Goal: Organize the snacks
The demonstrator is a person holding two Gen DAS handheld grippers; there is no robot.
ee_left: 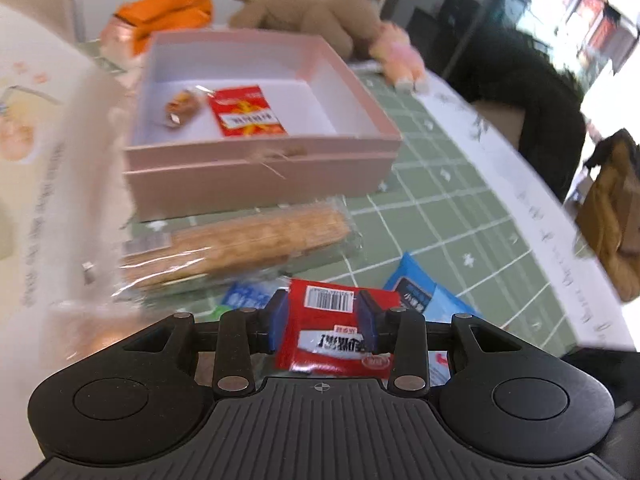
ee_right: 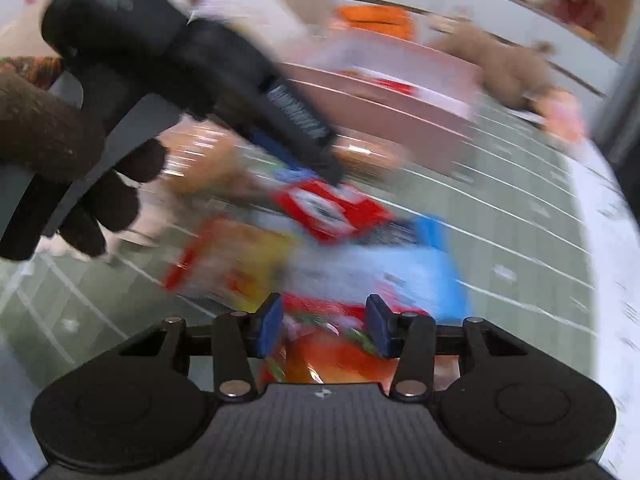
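Red snack packet (ee_left: 334, 330) clamped in left gripper (ee_left: 323, 320), barcode end pointing away toward pink box (ee_left: 260, 176), right gripper (ee_right: 323, 328) state unclear.

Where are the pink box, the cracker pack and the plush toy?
pink box (ee_left: 256, 184): left wrist view, front wall.
cracker pack (ee_left: 248, 240): left wrist view, middle of the clear wrapper.
plush toy (ee_left: 316, 12): left wrist view, brown body.
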